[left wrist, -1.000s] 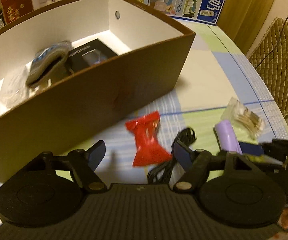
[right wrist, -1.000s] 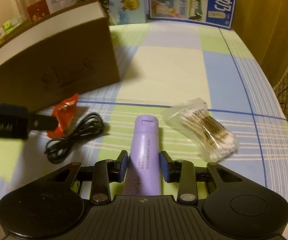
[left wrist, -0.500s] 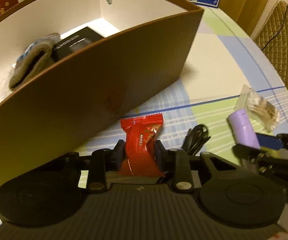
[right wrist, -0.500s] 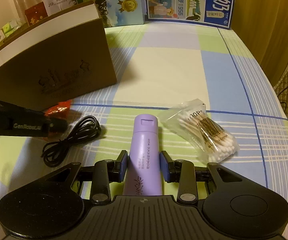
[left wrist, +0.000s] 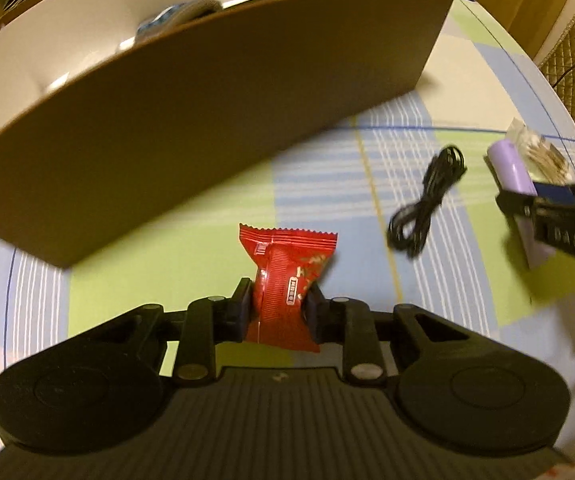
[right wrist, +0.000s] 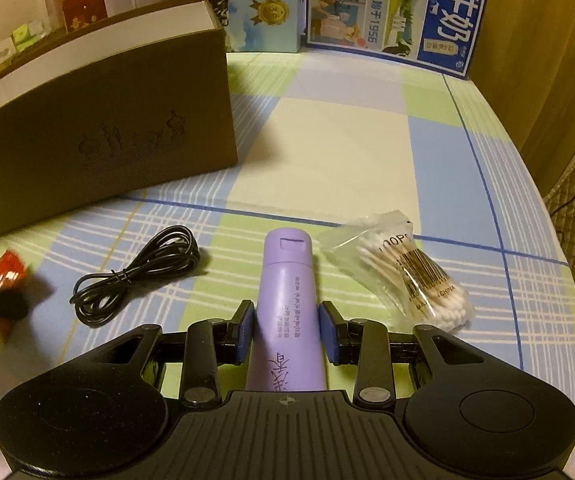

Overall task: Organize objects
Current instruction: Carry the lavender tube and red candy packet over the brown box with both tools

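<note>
Now: red packet (left wrist: 287, 280) pinched in left claw (left wrist: 277, 308) | seemingly lifted

A table (right wrist: 347, 140) holds everything. Seen from the right wrist, an open box (right wrist: 99, 140) stands at ten o'clock, with cartons (right wrist: 399, 4) behind it along the table's far edge at twelve. A coiled cable (right wrist: 139, 272) lies in front of the box at nine o'clock. A tube (right wrist: 287, 304) lies lengthwise at the centre, between the right gripper (right wrist: 286, 330) fingers. A bag of cotton swabs (right wrist: 411, 276) lies just beside the tube at three o'clock. A snack packet (left wrist: 287, 280) sits between the left gripper (left wrist: 278, 308) fingers, in front of the box's near wall, cable at two o'clock.
</note>
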{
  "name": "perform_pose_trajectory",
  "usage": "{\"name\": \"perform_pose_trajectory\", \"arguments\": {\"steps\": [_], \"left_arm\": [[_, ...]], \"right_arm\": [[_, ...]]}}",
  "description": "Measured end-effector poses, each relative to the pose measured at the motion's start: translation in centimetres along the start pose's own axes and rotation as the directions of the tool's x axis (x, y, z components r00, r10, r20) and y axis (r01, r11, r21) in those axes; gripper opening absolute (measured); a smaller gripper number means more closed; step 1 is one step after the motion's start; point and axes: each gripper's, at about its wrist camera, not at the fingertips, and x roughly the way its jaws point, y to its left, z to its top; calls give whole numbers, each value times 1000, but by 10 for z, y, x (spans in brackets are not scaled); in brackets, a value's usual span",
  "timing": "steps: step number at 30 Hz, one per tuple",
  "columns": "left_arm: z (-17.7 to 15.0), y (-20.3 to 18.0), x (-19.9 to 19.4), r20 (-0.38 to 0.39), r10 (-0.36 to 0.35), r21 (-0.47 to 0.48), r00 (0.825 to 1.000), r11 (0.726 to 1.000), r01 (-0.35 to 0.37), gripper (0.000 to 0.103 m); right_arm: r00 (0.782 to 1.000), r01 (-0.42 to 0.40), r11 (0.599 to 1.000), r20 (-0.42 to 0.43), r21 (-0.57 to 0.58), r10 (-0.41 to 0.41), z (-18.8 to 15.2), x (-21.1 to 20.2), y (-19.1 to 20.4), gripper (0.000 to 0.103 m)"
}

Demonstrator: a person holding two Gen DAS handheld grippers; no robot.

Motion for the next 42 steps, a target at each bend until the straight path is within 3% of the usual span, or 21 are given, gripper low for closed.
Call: {"name": "perform_pose_trajectory", "arguments": {"steps": [9,15,22,32,42], "left_arm": [[-15,-9,-12,-6,-16,-12,1000,1000,16,21],[-19,-11,-24,8,-26,-4,1000,1000,26,21],[-19,-13,-38,42,-34,-4,999,999,35,21],[-17,-7,-72,133,-41,-30,990,999,45,21],[14,16,-113,240,-24,-70,970,997,42,21]], "right_arm": [[998,-58,997,-37,-46,56,-10,-11,6,32],[988,-136,991,-80,-4,135,-21,-25,10,31],[979,-196,980,-57,15,197,-20,-48,13,31],[955,-297,954,2,32,297,3,-79,25,31],[918,-391,920,69,-16,391,52,-93,50,31]]}}
